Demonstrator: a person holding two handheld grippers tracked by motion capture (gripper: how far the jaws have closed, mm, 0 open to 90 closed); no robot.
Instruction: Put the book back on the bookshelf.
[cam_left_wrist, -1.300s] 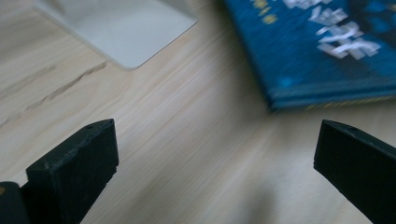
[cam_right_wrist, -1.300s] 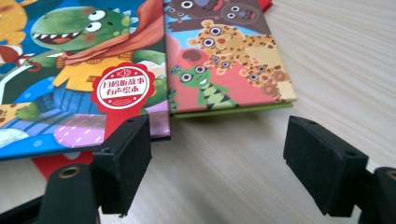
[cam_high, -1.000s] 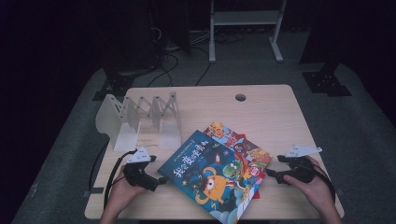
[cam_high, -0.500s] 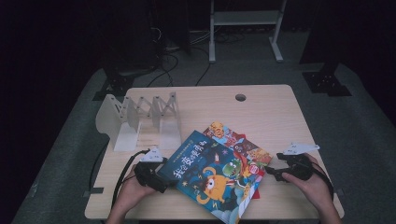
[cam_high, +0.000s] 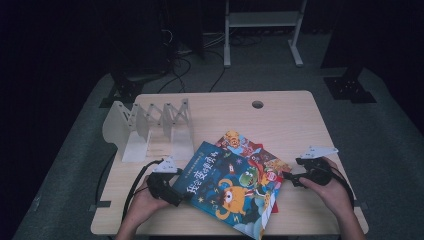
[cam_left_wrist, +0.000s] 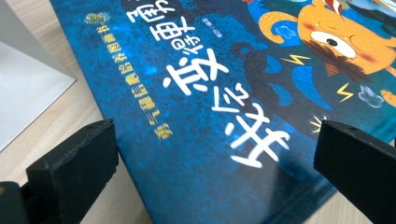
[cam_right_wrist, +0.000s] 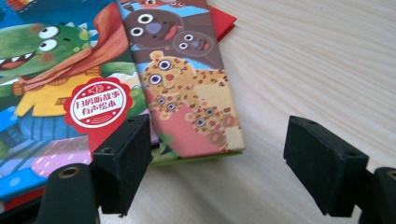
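A blue picture book (cam_high: 227, 192) with an orange monster lies tilted on top of a stack near the table's front edge. Beneath it lies an animal-covered book (cam_high: 242, 144), which appears close up with its leopard corner (cam_right_wrist: 187, 93), and a red book (cam_right_wrist: 224, 21) lies under that. My left gripper (cam_high: 183, 198) is at the blue book's left edge. In the left gripper view it (cam_left_wrist: 212, 156) is open, its jaws wide apart on either side of the blue cover (cam_left_wrist: 210, 116). My right gripper (cam_high: 289, 178) is open at the stack's right corner, which sits by its (cam_right_wrist: 224, 156) left jaw.
A white zigzag book rack (cam_high: 150, 127) stands at the back left of the wooden table (cam_high: 295, 125), and its white base (cam_left_wrist: 28, 88) is close to the left gripper. A round cable hole (cam_high: 257, 104) sits near the far edge. Dark floor and stands surround the table.
My left gripper has slid right, from beside the rack's base up to the blue book's left edge. The right gripper and the books have stayed put.
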